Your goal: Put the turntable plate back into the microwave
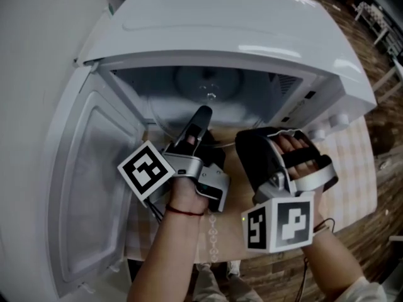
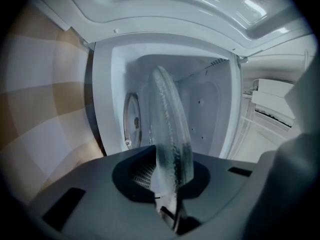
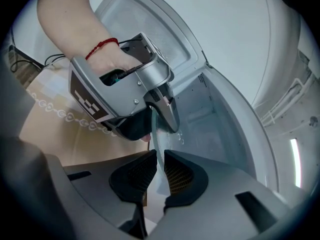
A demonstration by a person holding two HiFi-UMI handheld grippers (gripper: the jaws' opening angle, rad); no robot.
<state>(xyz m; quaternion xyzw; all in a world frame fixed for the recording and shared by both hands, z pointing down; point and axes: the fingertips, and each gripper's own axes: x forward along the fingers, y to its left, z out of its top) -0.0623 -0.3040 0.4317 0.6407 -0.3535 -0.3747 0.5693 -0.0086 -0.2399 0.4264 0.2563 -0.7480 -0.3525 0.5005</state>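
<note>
Our left gripper (image 2: 170, 176) and right gripper (image 3: 157, 171) were both closed on the near rim of the glass turntable plate (image 2: 170, 119), so that we could hold it steady at the mouth of the open microwave (image 1: 252, 36).

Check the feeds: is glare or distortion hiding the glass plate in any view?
Left gripper view: turntable plate edge-on and clear, though fisheye bends the microwave and corners go dark. Right gripper view: only a thin pale edge. Head view: glare on the top, dim cavity, plate barely readable.
</note>
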